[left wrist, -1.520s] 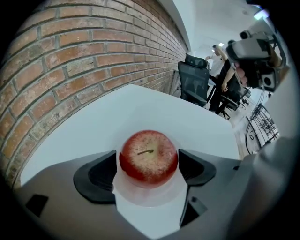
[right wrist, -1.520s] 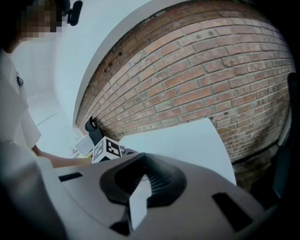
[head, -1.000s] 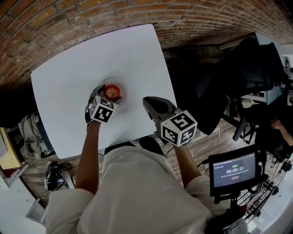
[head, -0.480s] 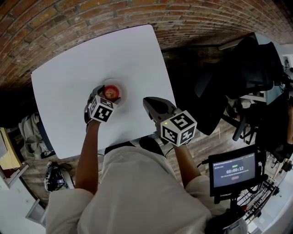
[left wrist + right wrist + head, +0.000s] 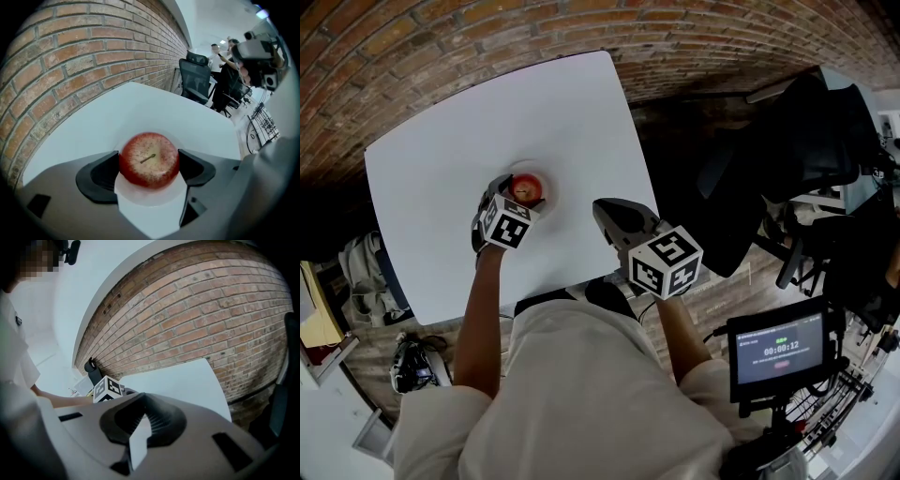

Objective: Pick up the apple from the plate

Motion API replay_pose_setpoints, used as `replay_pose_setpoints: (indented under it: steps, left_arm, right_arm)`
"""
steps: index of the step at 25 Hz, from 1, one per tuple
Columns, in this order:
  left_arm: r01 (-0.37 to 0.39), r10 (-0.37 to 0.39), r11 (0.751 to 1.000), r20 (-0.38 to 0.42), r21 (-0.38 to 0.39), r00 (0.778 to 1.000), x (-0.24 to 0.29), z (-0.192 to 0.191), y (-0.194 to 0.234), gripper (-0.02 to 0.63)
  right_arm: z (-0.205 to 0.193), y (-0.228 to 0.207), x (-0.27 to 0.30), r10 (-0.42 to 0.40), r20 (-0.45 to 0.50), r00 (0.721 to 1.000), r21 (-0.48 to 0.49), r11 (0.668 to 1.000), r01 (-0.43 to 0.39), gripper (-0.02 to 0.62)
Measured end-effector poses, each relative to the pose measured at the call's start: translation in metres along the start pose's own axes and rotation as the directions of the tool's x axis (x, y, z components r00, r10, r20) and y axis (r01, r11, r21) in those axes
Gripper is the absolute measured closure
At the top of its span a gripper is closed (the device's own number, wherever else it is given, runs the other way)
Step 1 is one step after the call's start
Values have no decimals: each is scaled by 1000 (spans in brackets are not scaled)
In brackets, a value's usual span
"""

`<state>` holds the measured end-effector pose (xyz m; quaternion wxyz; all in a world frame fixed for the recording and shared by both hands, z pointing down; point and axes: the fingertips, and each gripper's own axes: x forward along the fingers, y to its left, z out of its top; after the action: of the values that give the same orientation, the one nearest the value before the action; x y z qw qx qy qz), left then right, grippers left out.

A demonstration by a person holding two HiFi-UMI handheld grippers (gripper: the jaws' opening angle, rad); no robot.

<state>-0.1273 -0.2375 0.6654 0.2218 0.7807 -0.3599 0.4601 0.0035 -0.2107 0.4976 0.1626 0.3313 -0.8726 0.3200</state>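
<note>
The apple (image 5: 149, 159), red with a short stem pointing up, sits on a small white plate (image 5: 140, 199) about the middle of the white table (image 5: 441, 141); the left gripper (image 5: 523, 194) reaches it from the near edge, its two dark jaws closed in on the fruit, one pressed to each side, with the apple's underside resting on the plate; the left gripper view shows no gap between either pad and the skin. The person's left hand (image 5: 480, 234) grips the tool just behind its marker cube (image 5: 508, 227).

The right gripper (image 5: 606, 212) hangs over the near right corner of the table, well apart from the plate; its jaws are brought together at the tips with nothing between them, only a thin sliver of white tabletop showing behind the pads; its marker cube (image 5: 666, 263) sits past the near edge.

A brick wall (image 5: 441, 37) runs along the far edge; dark chairs (image 5: 806, 131) stand off the right edge; a screen (image 5: 780, 349) stands near the person's right side; a bag (image 5: 361, 272) lies on the floor off the left edge.
</note>
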Motion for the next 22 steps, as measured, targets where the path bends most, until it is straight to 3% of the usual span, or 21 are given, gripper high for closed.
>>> replay_pose_setpoints:
  steps: [22]
  left_arm:
    - [-58,59,998,42,-31,997,-24,-3,-2,207]
  right_arm:
    - [-1,14,-15,26,12,1000,-59,998,-25,592]
